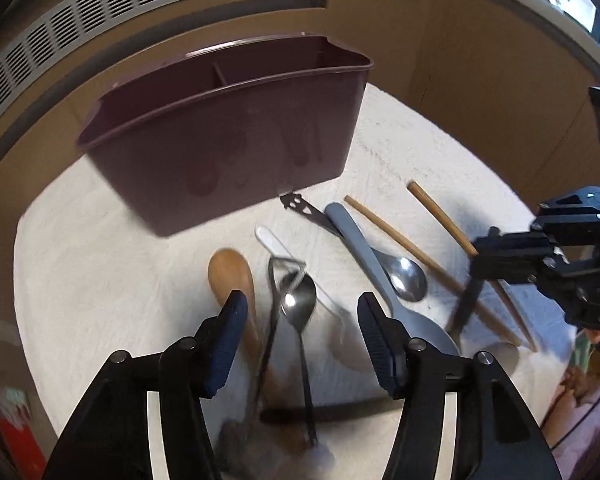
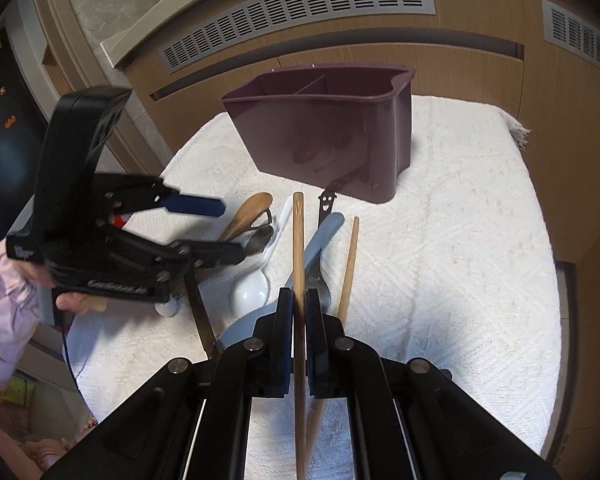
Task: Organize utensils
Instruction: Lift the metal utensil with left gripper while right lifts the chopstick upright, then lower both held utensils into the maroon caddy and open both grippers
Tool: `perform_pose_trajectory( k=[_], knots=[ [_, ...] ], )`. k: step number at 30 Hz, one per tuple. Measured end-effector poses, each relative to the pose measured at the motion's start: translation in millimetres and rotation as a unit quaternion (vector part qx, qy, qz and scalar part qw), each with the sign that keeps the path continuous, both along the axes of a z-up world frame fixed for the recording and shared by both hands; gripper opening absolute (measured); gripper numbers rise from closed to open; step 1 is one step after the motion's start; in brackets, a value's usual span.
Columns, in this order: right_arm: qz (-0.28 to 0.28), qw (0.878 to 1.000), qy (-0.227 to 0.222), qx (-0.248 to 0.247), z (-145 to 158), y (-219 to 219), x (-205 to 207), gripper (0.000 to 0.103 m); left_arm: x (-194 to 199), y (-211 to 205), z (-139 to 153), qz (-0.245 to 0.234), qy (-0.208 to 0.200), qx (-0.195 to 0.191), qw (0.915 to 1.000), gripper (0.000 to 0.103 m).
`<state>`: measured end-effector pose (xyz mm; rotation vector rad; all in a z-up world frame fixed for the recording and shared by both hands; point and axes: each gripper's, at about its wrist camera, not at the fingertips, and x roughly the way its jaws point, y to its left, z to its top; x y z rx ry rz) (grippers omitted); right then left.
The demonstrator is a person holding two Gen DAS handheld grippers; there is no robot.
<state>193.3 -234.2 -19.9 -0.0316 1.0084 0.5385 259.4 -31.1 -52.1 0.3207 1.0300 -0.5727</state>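
A dark maroon caddy [image 1: 220, 140] [image 2: 328, 132] with a divider stands at the back of the white cloth [image 1: 100, 280] [image 2: 460, 260]. My left gripper [image 1: 302, 312] [image 2: 232, 230] is open above a wooden spoon [image 1: 230, 272], a steel spoon [image 1: 298, 300] and a white spoon [image 1: 268, 240]; its pads touch nothing. My right gripper [image 2: 299, 300] [image 1: 480, 248] is shut on a wooden chopstick [image 2: 298, 240] [image 1: 440, 216], which points toward the caddy. The second chopstick [image 2: 350, 264] [image 1: 396, 240] lies on the cloth beside it.
A grey ladle [image 1: 360, 248] [image 2: 324, 232], another steel spoon [image 1: 406, 276] and a dark utensil with a smiley cut-out [image 2: 325, 204] [image 1: 296, 202] lie in front of the caddy. Wooden cabinet fronts with vent grilles [image 2: 300, 12] rise behind. A hand in a pink sleeve [image 2: 4, 300] holds the left gripper.
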Motion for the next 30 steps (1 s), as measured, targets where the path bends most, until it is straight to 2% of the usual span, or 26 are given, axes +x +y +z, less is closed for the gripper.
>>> perform_pose_trajectory(
  k=[2,4,6,7,8,10,13,15,18,22,26,28,30],
  knots=[
    [-0.001,1.0,-0.002,0.001,-2,-2,-1,0.005,12,-5,-5,0.012,0.014,0.001,0.9998,0.056],
    [-0.003,1.0,-0.002,0.006,-3,-5,-1,0.005,21,-6,-10,0.037,0.029,-0.009,0.9988,0.041],
    [-0.006,1.0,-0.003,0.007,-4,-6,-2,0.005,25,-7,-18,0.048,0.038,-0.016,0.998,0.038],
    [-0.007,1.0,-0.004,0.007,-4,-6,-2,0.005,26,-9,-21,0.048,0.036,-0.012,0.9981,0.033],
    [-0.006,1.0,-0.005,0.007,-3,-5,-2,0.005,25,-11,-24,0.049,0.031,-0.005,0.9983,0.027],
    [-0.007,1.0,-0.013,0.001,-2,-4,-3,0.005,23,-12,-24,0.061,0.013,-0.007,0.998,0.024],
    [-0.014,1.0,-0.026,0.002,5,-3,-5,0.005,8,1,-8,0.094,-0.018,-0.042,0.9945,0.024],
    [-0.018,0.999,-0.037,0.008,12,-4,-8,0.005,-10,13,10,0.115,-0.056,-0.068,0.9894,0.024],
    [-0.025,0.998,-0.063,0.019,31,-5,-11,0.005,-35,33,50,0.143,-0.113,-0.123,0.9756,0.024],
    [-0.037,0.991,-0.124,0.041,79,-4,-7,0.005,-55,53,127,0.142,-0.196,-0.201,0.9493,0.024],
    [-0.045,0.975,-0.213,0.049,145,5,12,0.005,-38,66,197,0.137,-0.253,-0.26,0.9217,0.024],
    [-0.051,0.967,-0.246,0.05,172,12,28,0.005,-18,66,219,0.138,-0.284,-0.268,0.9102,0.024],
    [-0.053,0.96,-0.271,0.045,194,19,46,0.005,-3,67,236,0.139,-0.295,-0.271,0.9058,0.024]
  ],
)
